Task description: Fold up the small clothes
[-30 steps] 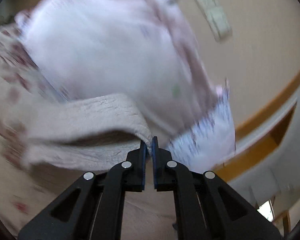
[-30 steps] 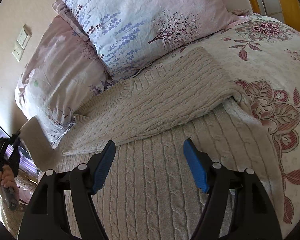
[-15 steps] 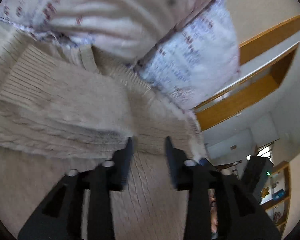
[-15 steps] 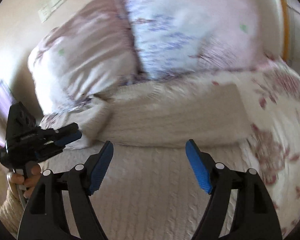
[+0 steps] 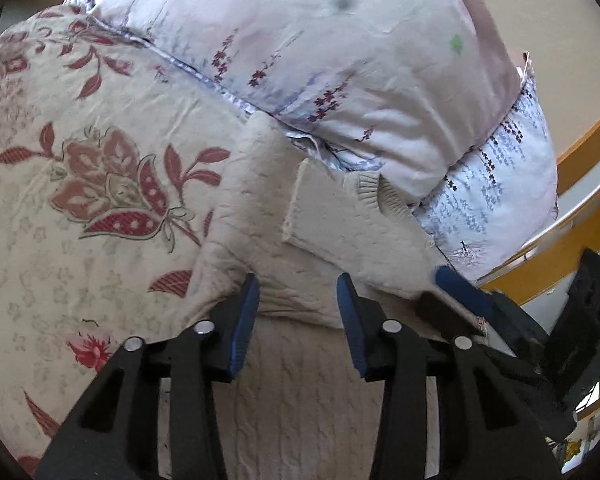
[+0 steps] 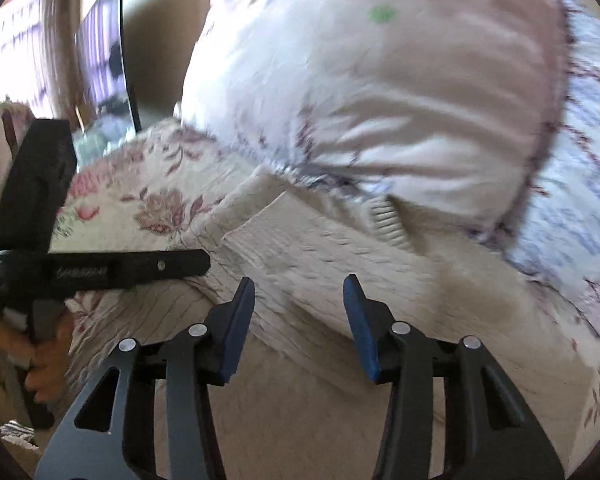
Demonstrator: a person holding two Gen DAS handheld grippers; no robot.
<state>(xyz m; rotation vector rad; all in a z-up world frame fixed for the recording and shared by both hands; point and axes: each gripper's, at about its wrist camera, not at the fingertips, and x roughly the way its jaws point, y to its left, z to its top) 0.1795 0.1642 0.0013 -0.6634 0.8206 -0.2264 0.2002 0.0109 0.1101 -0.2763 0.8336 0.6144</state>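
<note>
Left wrist view: floral bedspread (image 5: 80, 184) fills the left half, cream with red-pink flower and leaf print. Two pillows piled at the top: a pink one (image 5: 340, 52) with small dark sprigs and a green clover mark, and a blue-printed one (image 5: 496, 200) tucked under its right side. Wooden headboard edge (image 5: 588, 136) at far right.

Cream cable-knit sweater (image 5: 300, 392) lies on the bedspread, running from the bottom edge up to the pillows. Upper part is folded over the body, fold edge right at the left gripper's tips. A sleeve (image 5: 324, 216) lies flat on top, cuff end pointing toward the pillows; ribbed collar (image 5: 376, 196) touches the pink pillow.

Left gripper (image 5: 298, 300): fingers apart, blue pads over the folded edge, knit visible in the gap, pads not pressing on it. Jaws have just closed a little. Nothing held.

Right gripper (image 6: 298, 304), right wrist view (motion-blurred): fingers apart, jaws have just been closing, sweater fold under the gap, pads not pinching it as far as I can tell. In the left view it shows at right (image 5: 456, 292), tips at the sweater's right edge just beside the blue-printed pillow.

Right view also shows the left gripper side-on (image 6: 132, 268) at the sweater's left edge, person's hand (image 6: 48, 356) on its handle.
</note>
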